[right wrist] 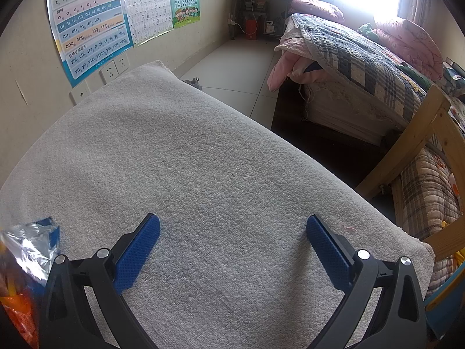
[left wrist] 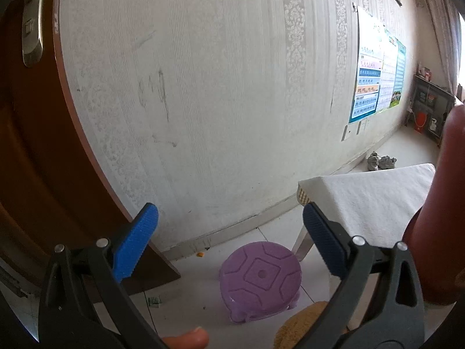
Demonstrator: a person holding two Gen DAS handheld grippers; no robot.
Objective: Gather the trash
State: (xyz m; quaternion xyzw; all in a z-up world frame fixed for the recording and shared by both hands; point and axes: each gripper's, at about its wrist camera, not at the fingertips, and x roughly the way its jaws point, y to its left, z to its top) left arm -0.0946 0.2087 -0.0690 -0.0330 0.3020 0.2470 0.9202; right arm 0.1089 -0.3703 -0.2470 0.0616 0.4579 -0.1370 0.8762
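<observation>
My right gripper [right wrist: 232, 232] is open and empty above a table covered with a beige cloth [right wrist: 186, 157]. A crinkled silver and orange snack wrapper [right wrist: 26, 258] lies at the table's left edge, left of my left finger. My left gripper [left wrist: 229, 226] is open and empty, held high, facing the wall. Below it on the floor lie a small green scrap [left wrist: 154, 301] and an orange crumb [left wrist: 200, 253]. The cloth-covered table shows in the left wrist view [left wrist: 372, 192] to the right.
A purple plastic stool [left wrist: 260, 279] stands on the floor beside the table leg. A brown door [left wrist: 37, 145] is at the left. A yellow round thing [left wrist: 299, 322] lies low right. A bed [right wrist: 363, 67] and a wooden frame [right wrist: 412, 142] stand right of the table.
</observation>
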